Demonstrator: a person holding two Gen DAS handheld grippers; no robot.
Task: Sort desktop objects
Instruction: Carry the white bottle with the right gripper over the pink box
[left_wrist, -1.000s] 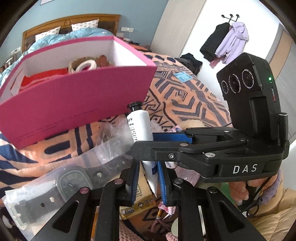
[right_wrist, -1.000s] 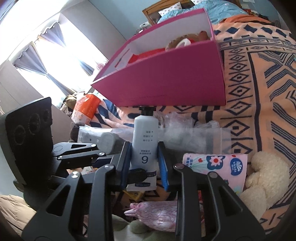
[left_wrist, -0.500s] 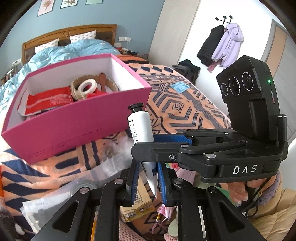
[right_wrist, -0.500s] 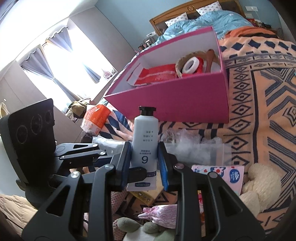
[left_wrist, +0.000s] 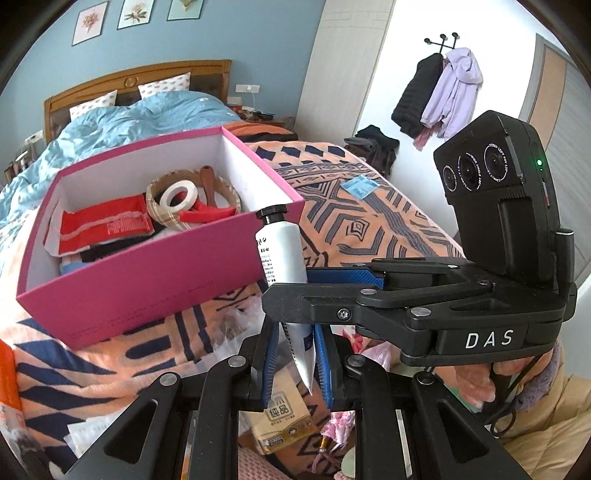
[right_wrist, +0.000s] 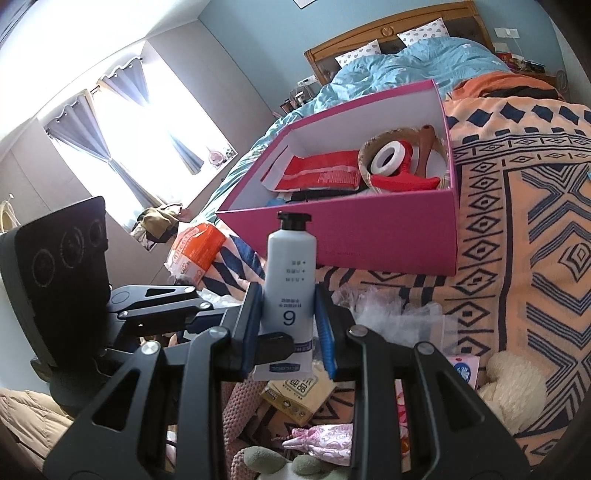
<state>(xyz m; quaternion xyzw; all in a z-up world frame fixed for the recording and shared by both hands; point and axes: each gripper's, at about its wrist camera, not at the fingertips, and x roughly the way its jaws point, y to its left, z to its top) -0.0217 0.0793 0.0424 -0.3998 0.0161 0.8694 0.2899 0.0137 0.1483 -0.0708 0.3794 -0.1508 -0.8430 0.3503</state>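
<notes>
A white tube with a black cap (left_wrist: 282, 251) (right_wrist: 291, 280) stands upright in the air, held by both grippers. My left gripper (left_wrist: 294, 363) is shut on its flat lower end. My right gripper (right_wrist: 289, 325) is shut on its body and crosses the left view (left_wrist: 406, 306). An open pink box (left_wrist: 155, 266) (right_wrist: 369, 236) sits on the bed beyond the tube. It holds a white tape roll (left_wrist: 179, 195), a red packet (left_wrist: 105, 223) and a red tool (right_wrist: 402, 181).
Loose items lie on the patterned blanket (right_wrist: 517, 221) below the grippers: a tan packet (left_wrist: 284, 421), a clear plastic bag (right_wrist: 384, 306), an orange tissue pack (right_wrist: 195, 251), a plush toy (right_wrist: 502, 387), a pink pouch (right_wrist: 325, 441).
Both grippers have risen with the tube, so the views now look down into the pink box. The watch in its bag has dropped out of the left view.
</notes>
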